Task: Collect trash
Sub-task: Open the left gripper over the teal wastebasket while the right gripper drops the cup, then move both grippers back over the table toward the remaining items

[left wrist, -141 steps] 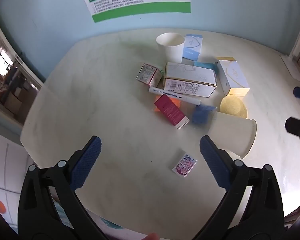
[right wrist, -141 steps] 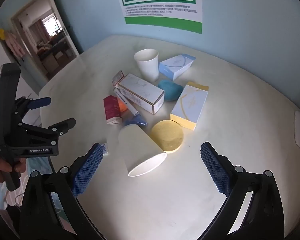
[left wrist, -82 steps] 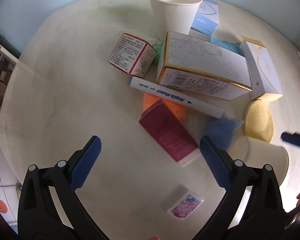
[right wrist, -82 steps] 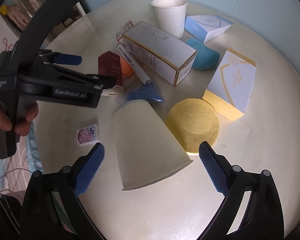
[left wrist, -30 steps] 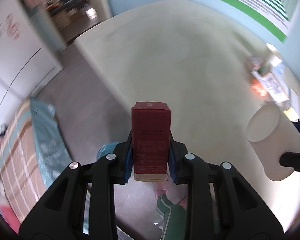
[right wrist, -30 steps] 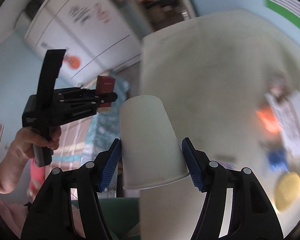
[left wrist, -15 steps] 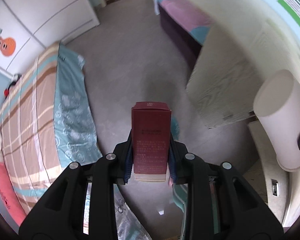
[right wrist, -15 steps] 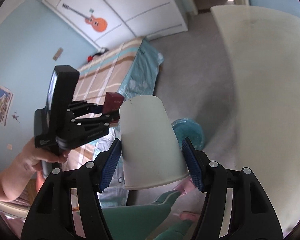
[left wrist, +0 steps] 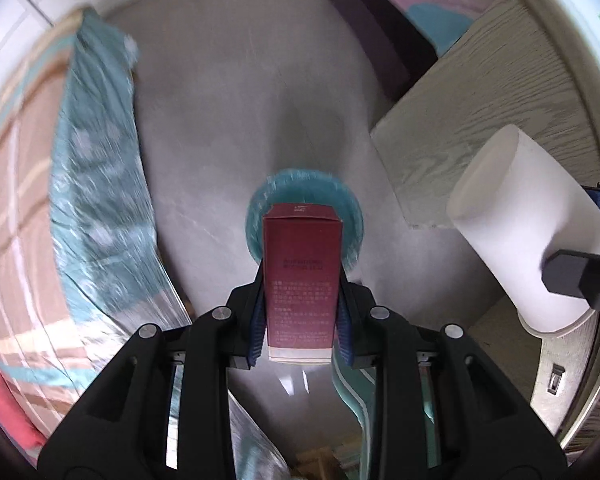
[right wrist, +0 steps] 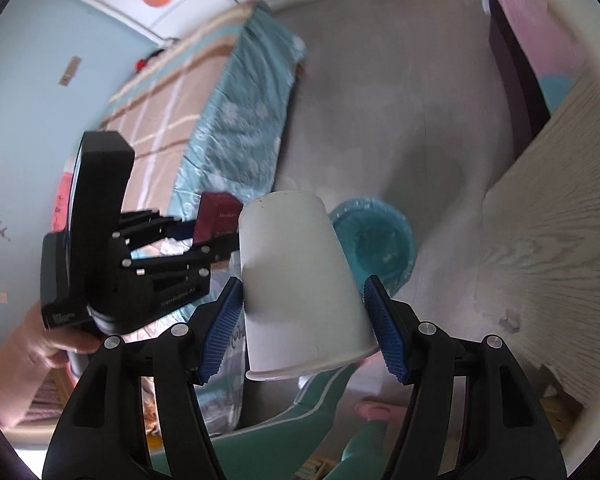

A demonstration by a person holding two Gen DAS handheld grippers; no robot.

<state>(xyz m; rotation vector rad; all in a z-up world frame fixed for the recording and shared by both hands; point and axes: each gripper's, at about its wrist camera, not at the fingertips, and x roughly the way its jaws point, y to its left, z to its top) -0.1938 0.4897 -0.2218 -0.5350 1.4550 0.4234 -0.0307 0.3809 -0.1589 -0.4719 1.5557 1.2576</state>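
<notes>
Both my grippers are loaded and sit above the teal bin on the floor.

My left gripper (left wrist: 300, 320) is clamped narrow on the dark red box (left wrist: 302, 280), held upright directly over the teal bin (left wrist: 352, 224); my right gripper (right wrist: 302, 324) is spread fairly wide around the white paper cup (right wrist: 300, 280), mouth toward the camera, with the bin just beyond it. The bin looks blurred, so I cannot make out its contents.
</notes>
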